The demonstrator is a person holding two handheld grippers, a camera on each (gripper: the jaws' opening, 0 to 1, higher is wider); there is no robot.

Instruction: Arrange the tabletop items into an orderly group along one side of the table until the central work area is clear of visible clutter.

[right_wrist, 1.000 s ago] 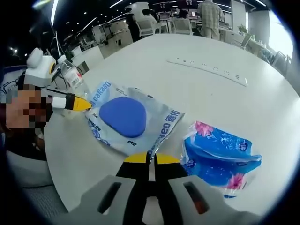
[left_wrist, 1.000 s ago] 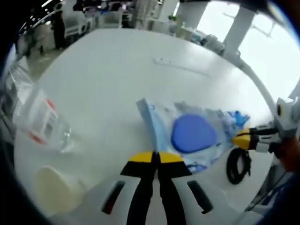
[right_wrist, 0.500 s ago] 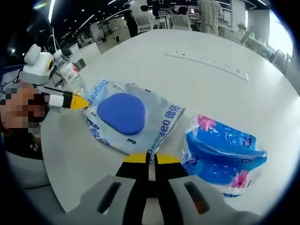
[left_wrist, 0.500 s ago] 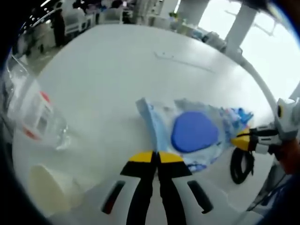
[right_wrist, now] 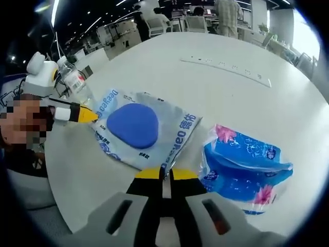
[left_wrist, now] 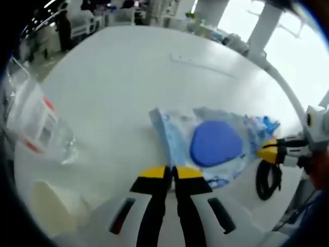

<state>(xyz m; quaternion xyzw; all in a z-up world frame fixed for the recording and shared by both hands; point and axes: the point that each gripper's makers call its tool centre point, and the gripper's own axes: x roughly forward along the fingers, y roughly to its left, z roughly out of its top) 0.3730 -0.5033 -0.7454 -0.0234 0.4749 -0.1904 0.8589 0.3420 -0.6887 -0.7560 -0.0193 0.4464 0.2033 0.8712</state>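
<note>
A clear printed bag (left_wrist: 205, 149) with a blue pad inside lies flat on the white table (left_wrist: 118, 87). My left gripper (left_wrist: 167, 172) is shut at its near edge and seems to pinch the plastic. In the right gripper view the same bag (right_wrist: 141, 128) lies ahead, and my right gripper (right_wrist: 162, 174) is shut on its near edge. The left gripper (right_wrist: 91, 115) comes in from the left onto the bag's far corner. The right gripper (left_wrist: 267, 153) meets the bag's right edge. A blue tissue pack (right_wrist: 247, 167) lies to the right of the bag.
A plastic water bottle (left_wrist: 36, 123) lies at the left, with a cream paper cup (left_wrist: 51, 208) near the table edge. A black cable coil (left_wrist: 268, 180) sits by the right gripper. A white power strip (right_wrist: 226, 67) runs across the far table. People stand behind the table.
Both views shifted slightly. The bag stays at both sets of jaws, and the tissue pack sits a little further right in the right gripper view.
</note>
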